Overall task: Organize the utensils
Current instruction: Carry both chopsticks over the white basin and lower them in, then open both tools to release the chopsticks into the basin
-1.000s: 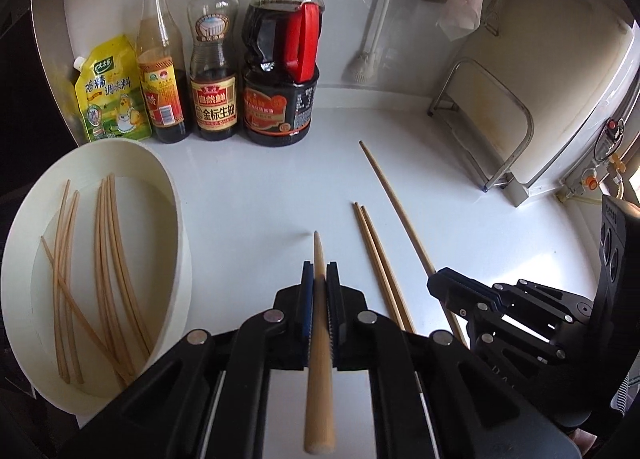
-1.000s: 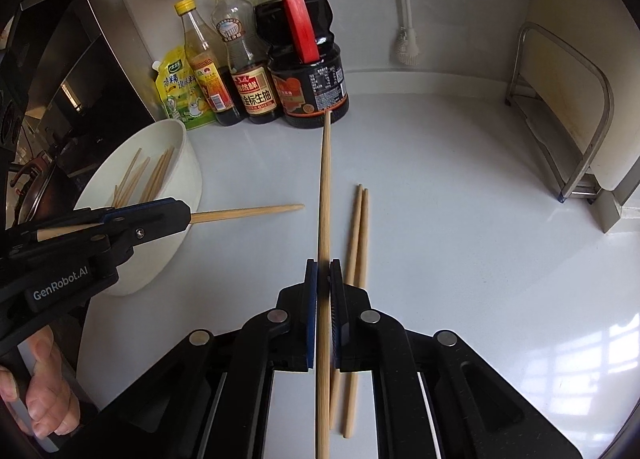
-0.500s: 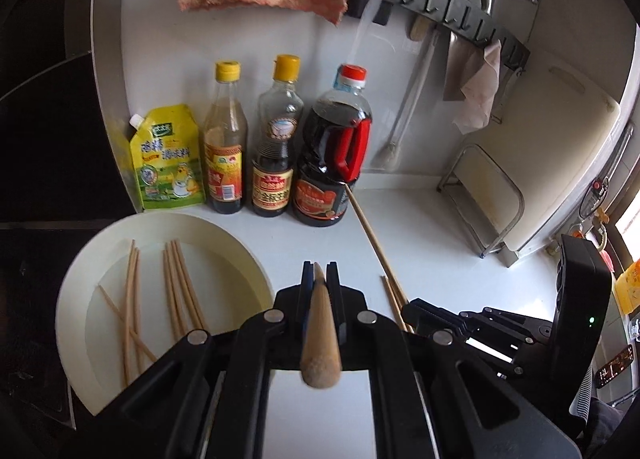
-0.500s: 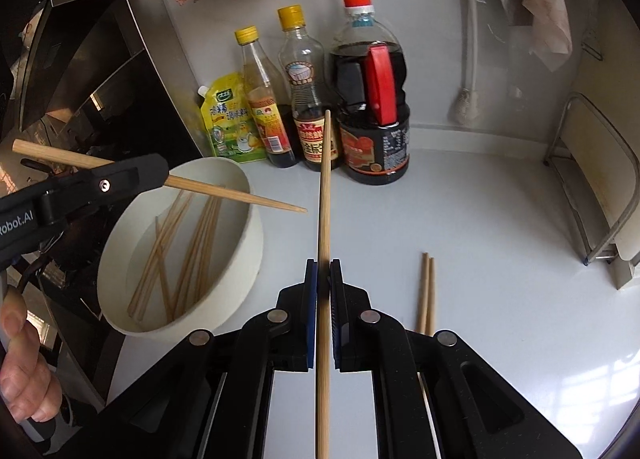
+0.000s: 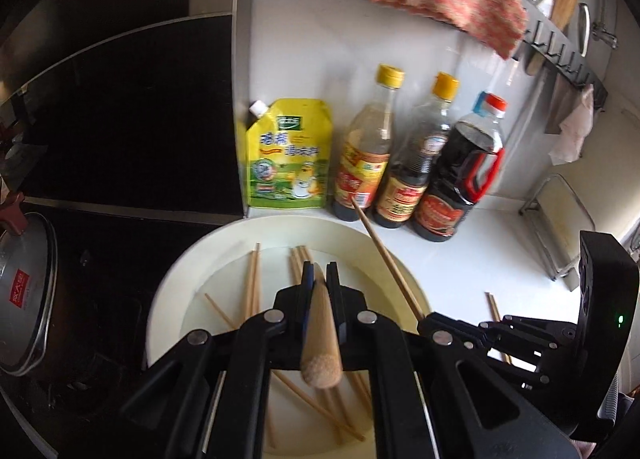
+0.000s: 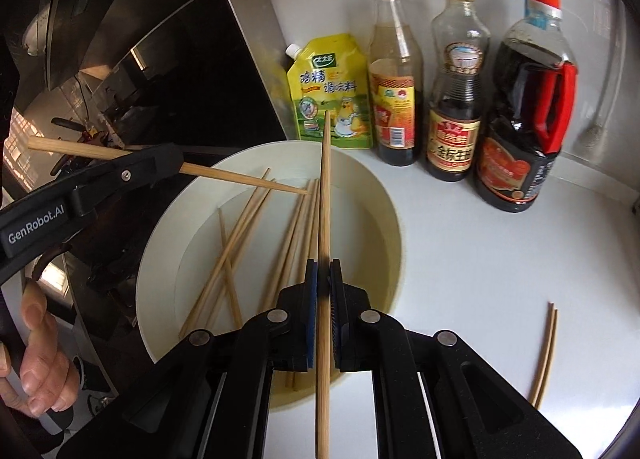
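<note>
A white bowl (image 5: 176, 291) (image 6: 384, 199) holds several wooden chopsticks (image 6: 244, 227). My left gripper (image 5: 319, 273) hangs over the bowl, shut on one chopstick (image 5: 320, 339) whose blunt end points at the camera. In the right wrist view the same gripper (image 6: 176, 163) comes in from the left, its chopstick (image 6: 248, 181) tip over the bowl. Also above the bowl, my right gripper (image 6: 323, 271) is shut on a long chopstick (image 6: 326, 187) pointing toward the back wall. That chopstick (image 5: 384, 255) crosses the bowl's right rim in the left wrist view. Two loose chopsticks (image 6: 546, 355) lie on the counter at right.
A yellow pouch (image 5: 290, 155) and three sauce bottles (image 5: 404, 163) stand against the back wall behind the bowl. A dark stove area with a pot lid (image 5: 24, 291) lies left. A metal rack (image 5: 560, 219) stands at right. A person's hand (image 6: 36, 359) holds the left gripper's handle.
Both grippers have travelled left from the open counter to above the bowl, each still carrying its chopstick. The two loose chopsticks have fallen behind at right.
</note>
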The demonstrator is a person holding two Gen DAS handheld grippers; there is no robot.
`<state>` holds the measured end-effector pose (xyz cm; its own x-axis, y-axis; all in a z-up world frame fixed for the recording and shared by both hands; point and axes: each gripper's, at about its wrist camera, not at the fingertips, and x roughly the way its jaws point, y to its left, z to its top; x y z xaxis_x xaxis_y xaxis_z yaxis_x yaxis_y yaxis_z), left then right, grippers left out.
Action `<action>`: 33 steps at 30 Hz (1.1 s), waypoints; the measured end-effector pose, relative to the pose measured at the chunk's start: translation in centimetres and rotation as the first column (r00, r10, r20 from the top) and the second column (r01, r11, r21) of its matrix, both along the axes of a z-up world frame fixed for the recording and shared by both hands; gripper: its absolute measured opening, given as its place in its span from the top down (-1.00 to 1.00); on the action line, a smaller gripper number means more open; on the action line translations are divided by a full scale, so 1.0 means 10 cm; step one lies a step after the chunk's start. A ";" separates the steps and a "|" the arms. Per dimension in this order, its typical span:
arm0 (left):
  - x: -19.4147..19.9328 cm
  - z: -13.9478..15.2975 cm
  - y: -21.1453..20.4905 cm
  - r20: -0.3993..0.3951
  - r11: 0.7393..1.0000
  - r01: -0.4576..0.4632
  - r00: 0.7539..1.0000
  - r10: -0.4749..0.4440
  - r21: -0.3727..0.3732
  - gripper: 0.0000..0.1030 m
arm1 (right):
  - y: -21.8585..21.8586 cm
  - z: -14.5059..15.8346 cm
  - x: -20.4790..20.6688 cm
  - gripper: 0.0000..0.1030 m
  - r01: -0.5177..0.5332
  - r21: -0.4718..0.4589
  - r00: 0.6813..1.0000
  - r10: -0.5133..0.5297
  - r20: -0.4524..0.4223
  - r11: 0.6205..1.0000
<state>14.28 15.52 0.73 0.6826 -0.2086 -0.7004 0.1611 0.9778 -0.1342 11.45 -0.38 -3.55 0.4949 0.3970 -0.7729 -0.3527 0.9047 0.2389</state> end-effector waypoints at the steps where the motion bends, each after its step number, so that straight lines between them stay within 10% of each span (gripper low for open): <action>1: 0.04 -0.02 0.04 0.005 1.000 -0.006 1.000 0.006 0.004 0.86 | 0.06 -0.02 0.03 0.88 -0.005 -0.001 1.000 0.005 -0.009 1.000; 24: 0.22 -1.00 0.21 -0.261 0.999 -0.027 0.965 0.037 0.042 0.85 | 0.46 -0.54 0.35 0.88 -0.007 -0.063 0.981 -0.005 -0.196 0.998; 29: 0.17 -0.94 0.28 -0.241 0.998 -0.056 0.968 0.064 0.041 0.13 | 0.43 -0.48 0.34 0.78 -0.001 -0.044 0.985 -0.006 -0.174 0.999; 33: 0.17 -0.86 0.35 -0.228 0.996 -0.081 0.970 0.089 0.043 0.12 | 0.39 -0.41 0.30 0.78 0.007 -0.049 0.989 -0.014 -0.149 0.999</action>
<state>15.97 19.03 -7.84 0.5170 -0.1310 -0.8459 0.0457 0.9910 -0.1255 14.42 3.50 -7.65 0.3764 0.3531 -0.8565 -0.3069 0.9198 0.2443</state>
